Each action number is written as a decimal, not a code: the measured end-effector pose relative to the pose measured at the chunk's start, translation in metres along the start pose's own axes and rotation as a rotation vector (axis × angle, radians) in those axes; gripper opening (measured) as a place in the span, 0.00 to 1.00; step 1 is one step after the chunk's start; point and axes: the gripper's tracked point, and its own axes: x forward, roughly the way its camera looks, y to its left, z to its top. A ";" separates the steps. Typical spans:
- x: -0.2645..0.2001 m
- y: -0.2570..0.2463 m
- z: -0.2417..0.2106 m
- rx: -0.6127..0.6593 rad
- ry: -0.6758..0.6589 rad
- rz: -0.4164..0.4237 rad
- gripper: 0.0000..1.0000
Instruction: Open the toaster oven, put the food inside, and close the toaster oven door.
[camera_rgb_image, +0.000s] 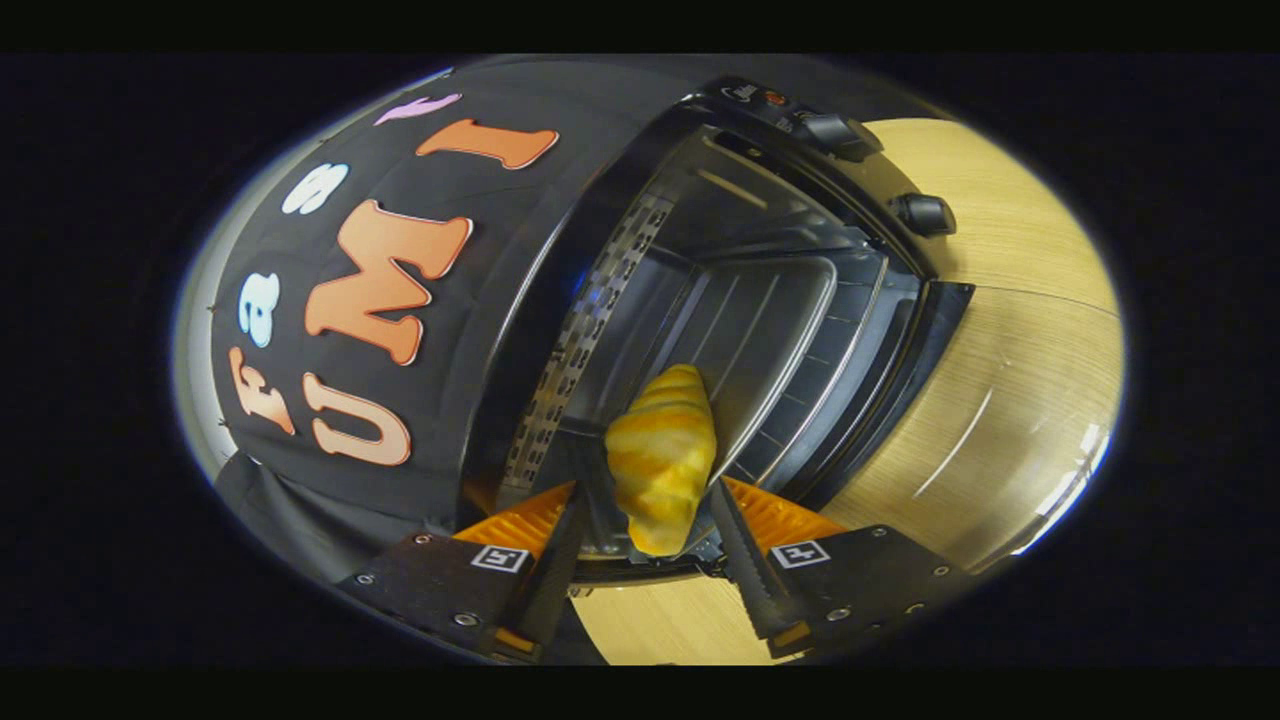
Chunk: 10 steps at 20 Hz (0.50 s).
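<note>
The gripper is holding a croissant between its two fingers, which are pressing on it from either side at a narrow spread. The croissant is standing roughly on end in the grip, its lower tip reaching down between the fingers and its upper tip pointing ahead into the oven. It is golden yellow with darker bands running across its ridges.

Just ahead of the fingers the oven is standing open, seen at a strong tilt because the gripper is being held rolled to one side. The croissant is sitting right at the mouth of the cavity, over the front edge, with its upper part showing against the tray inside. The tray is grey metal with a raised rim and shallow ribs, lying on the wire rack whose bars are showing past the tray's edge. A perforated metal wall is lining one side of the cavity beside the croissant.

The door is hanging open, swung away from the cavity on the side towards the table. Beyond the cavity, two dark knobs are sticking out from the control panel.

The oven is resting on a light wooden table, which is also showing beneath the fingers.
</note>
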 end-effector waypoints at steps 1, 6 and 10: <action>-0.006 0.002 -0.001 -0.003 -0.001 0.002 0.75; -0.043 -0.002 -0.008 -0.005 0.002 0.022 0.97; -0.082 -0.015 -0.009 -0.081 0.011 0.006 0.97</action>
